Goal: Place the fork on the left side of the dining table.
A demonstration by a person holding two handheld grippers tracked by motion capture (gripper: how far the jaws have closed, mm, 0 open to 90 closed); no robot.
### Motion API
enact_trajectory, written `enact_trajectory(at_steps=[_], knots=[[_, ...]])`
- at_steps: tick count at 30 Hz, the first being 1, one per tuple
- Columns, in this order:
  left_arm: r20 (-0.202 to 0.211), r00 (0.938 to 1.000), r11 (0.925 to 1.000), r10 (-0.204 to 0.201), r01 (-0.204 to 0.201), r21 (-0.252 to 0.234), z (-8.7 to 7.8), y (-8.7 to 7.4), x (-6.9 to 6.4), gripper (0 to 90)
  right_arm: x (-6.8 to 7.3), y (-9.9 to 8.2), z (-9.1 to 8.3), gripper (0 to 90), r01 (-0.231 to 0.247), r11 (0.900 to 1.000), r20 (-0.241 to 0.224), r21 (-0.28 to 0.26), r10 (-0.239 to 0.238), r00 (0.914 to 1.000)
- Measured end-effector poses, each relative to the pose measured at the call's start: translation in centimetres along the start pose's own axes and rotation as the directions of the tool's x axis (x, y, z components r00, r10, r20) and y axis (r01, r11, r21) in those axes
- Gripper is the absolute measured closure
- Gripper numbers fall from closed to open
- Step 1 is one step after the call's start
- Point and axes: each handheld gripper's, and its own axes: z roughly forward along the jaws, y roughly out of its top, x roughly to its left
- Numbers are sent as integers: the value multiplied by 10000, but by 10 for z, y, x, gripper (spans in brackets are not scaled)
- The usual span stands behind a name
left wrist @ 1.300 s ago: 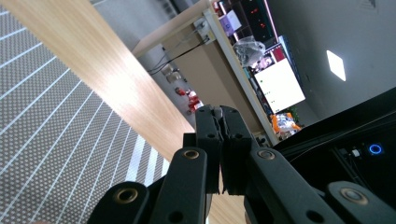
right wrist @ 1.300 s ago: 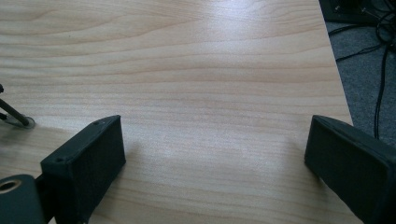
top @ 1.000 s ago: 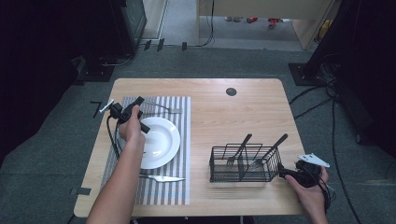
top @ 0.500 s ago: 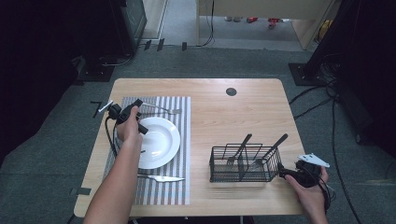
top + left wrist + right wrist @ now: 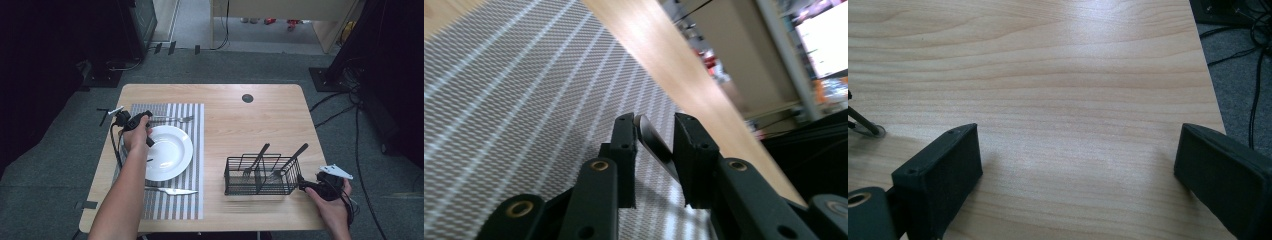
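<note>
A fork (image 5: 172, 119) lies along the far edge of the striped placemat (image 5: 195, 150), tines to the right. My left gripper (image 5: 132, 121) sits at its handle end. In the left gripper view the jaws (image 5: 655, 125) stand close together with the dark metal handle (image 5: 654, 142) slanting between them just above the mat. A white plate (image 5: 167, 152) rests on the mat, with a knife (image 5: 170, 190) near its front side. My right gripper (image 5: 305, 186) rests low by the table's front right corner, beside a black wire basket (image 5: 260, 175). Its jaws (image 5: 1078, 150) are wide open over bare wood.
The basket holds several black-handled utensils leaning right. One foot of it (image 5: 863, 127) shows at the left of the right gripper view. A round black grommet (image 5: 247, 98) sits in the far middle of the table (image 5: 250, 125). Cables trail on the floor to the right.
The left hand has crept a little to the left at the fork's handle. The right gripper has stayed still.
</note>
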Motion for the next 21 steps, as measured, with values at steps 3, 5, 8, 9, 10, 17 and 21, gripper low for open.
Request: enact_trajectory(at_steps=[3,5,8,9,10,17,21], knots=[[-278,9996,9999,30,-26,146,1,2,1,704,0,0,0,47,-2,10000,1,2,2,10000],[-457,9989,9995,-34,48,301,1,3,3,692,0,0,0,47,2,10000,1,-1,-2,10000],[-775,9970,9974,-70,125,709,3,6,4,675,0,0,0,47,3,10000,1,0,-3,10000],[-775,9970,9974,-70,125,709,3,6,4,667,0,0,0,47,1,10000,0,0,-1,10000],[-855,9963,9964,-23,96,845,4,6,4,647,0,0,0,47,1,10000,1,0,-1,10000],[-706,9975,9962,-98,159,857,6,7,3,555,0,0,0,47,2,10000,-1,-1,-2,10000],[-558,9984,9944,3,56,1051,8,10,-1,446,0,0,0,47,2,10000,0,-2,-2,10000]])
